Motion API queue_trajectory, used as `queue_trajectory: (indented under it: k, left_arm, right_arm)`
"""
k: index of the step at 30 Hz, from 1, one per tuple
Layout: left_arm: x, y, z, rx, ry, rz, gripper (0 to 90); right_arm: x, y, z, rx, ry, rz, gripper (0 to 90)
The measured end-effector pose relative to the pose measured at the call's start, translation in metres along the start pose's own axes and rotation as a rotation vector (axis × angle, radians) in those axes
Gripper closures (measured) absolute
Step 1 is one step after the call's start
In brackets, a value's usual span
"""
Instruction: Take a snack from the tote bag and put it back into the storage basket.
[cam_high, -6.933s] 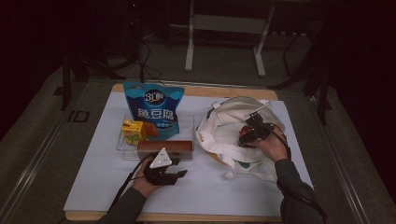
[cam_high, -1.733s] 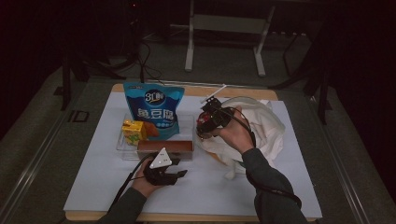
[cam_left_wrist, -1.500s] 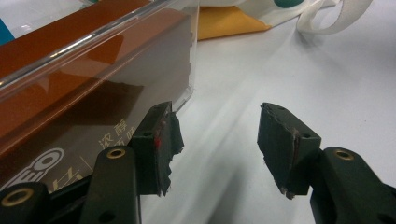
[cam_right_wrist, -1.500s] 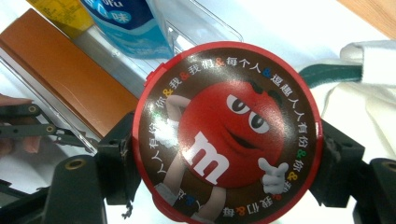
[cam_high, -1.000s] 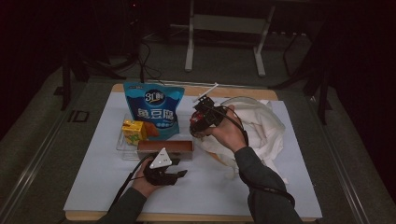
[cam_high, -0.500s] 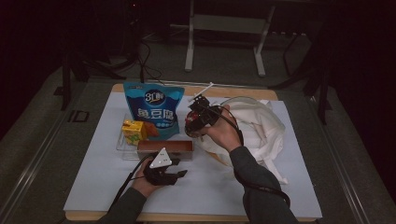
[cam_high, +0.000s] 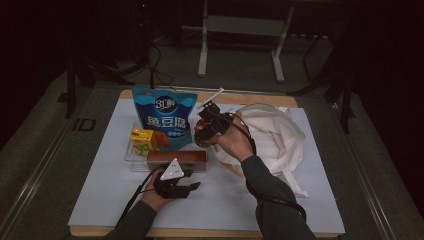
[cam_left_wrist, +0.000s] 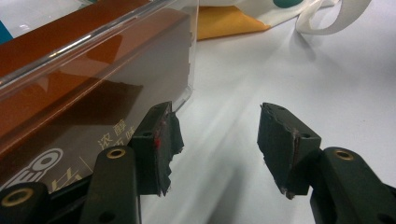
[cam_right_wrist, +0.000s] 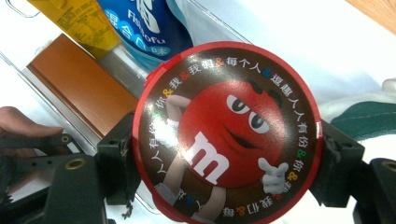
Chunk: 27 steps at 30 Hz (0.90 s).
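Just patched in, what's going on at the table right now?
A person works with a gripper in each hand. The right gripper is shut on a round red candy tin, held above the table by the clear tray that holds a blue snack bag, a yellow carton and a brown box. The left gripper rests open on the table beside the brown box. A white cloth bag lies to the right.

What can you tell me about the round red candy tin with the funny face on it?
The candy tin is a flat round container with a red rim and a glossy brown lid showing a red cartoon candy character ringed by Chinese writing. The right gripper clamps it by its edges, holding it in the air above the clear tray, lid facing the camera.
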<state>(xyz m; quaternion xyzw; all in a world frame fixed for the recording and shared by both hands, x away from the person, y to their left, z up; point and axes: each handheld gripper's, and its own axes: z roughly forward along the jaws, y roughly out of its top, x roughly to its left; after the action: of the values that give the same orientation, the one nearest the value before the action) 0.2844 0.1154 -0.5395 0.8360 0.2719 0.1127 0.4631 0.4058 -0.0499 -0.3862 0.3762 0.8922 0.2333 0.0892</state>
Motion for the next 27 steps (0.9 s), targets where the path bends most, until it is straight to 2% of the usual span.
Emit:
queue_trajectory:
  k: [27]
  left_arm:
    - [0.000,0.000,0.000,-0.002,-0.001,-0.005,45.9]
  right_arm:
    - [0.011,0.010,0.011,0.008,0.005,0.001,25.6]
